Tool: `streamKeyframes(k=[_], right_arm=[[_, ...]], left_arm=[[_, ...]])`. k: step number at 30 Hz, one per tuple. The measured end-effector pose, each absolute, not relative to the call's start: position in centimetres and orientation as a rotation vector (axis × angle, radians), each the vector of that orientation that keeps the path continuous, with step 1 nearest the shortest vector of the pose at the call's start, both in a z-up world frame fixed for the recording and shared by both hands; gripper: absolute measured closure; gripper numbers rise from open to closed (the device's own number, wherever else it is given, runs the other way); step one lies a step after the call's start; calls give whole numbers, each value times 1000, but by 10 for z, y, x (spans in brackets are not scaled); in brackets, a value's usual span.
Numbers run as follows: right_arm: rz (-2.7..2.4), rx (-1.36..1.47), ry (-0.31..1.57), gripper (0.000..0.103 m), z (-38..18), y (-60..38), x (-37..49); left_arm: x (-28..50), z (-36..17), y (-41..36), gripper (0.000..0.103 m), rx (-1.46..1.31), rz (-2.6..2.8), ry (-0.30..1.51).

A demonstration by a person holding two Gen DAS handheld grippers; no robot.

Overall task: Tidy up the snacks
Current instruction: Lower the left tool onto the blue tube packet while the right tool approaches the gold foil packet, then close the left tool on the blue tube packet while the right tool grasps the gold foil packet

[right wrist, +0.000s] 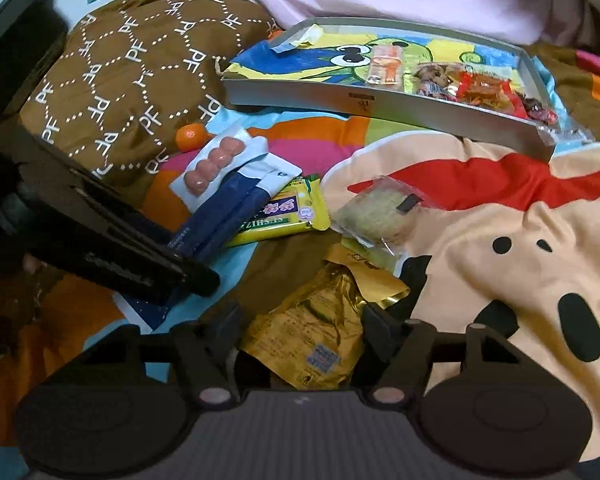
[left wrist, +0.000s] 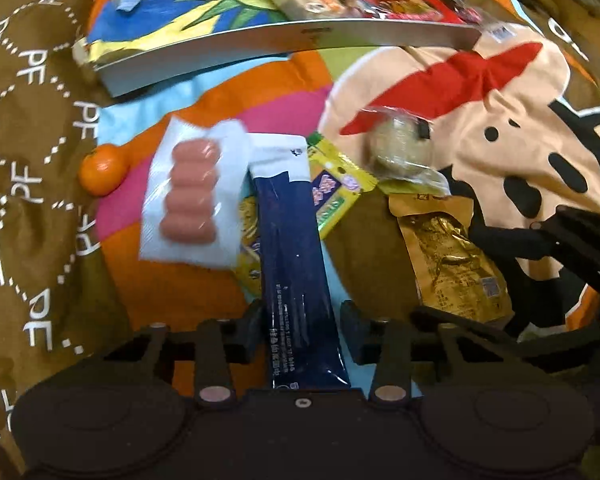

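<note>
My left gripper (left wrist: 300, 330) has its fingers on both sides of a long dark blue stick pack (left wrist: 298, 256), which lies on the printed cloth. Whether the pads press the pack I cannot tell. The pack also shows in the right wrist view (right wrist: 224, 216). My right gripper (right wrist: 300, 328) has its fingers on both sides of a crumpled gold foil packet (right wrist: 320, 332), seen too in the left wrist view (left wrist: 452, 256). A white sausage pack (left wrist: 192, 196), a yellow snack bar (left wrist: 334, 184) and a clear-wrapped round cake (left wrist: 400, 148) lie beside them.
A grey tray (right wrist: 380, 106) at the back holds several wrapped snacks on a cartoon liner. A small orange (left wrist: 102, 168) lies at the left by a brown patterned cushion (right wrist: 132, 68). The left gripper's body (right wrist: 112, 248) reaches in at the left of the right wrist view.
</note>
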State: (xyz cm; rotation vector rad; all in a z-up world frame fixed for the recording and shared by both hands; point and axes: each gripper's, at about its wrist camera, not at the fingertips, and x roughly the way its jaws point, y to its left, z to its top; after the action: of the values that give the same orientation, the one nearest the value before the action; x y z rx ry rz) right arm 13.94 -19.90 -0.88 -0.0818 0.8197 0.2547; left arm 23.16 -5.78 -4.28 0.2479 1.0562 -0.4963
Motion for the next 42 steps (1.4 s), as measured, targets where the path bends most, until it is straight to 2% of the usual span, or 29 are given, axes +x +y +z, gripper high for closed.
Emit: streamKeyframes(k=[3,5,12,16,20,35,42], right_arm=[[230,-97,814,25,-7,-198,135],[218,-100,803,14,-8,-199,134],[213,-82,817,14,-22,-199,143],[218,-53,820,26,-22,-202,143],[217,-67,807,40,-23,-201,142],[217,-79,779,67,-15,-203,139],[205,-137,724,75,-13,-200,134]], left_arm=[[234,-47,-60,58,230,-473,1055],[236,-48,-57,55,220,-461,1047],[238,-51,-62,56,263,-432,1026],[237,-49,-64,65,282,-406,1025],[236,-47,-61,69,247,-389,1040],[218,-28,-53,75,95,-345,1141],[208,-9,-57,75,48,-344,1081]])
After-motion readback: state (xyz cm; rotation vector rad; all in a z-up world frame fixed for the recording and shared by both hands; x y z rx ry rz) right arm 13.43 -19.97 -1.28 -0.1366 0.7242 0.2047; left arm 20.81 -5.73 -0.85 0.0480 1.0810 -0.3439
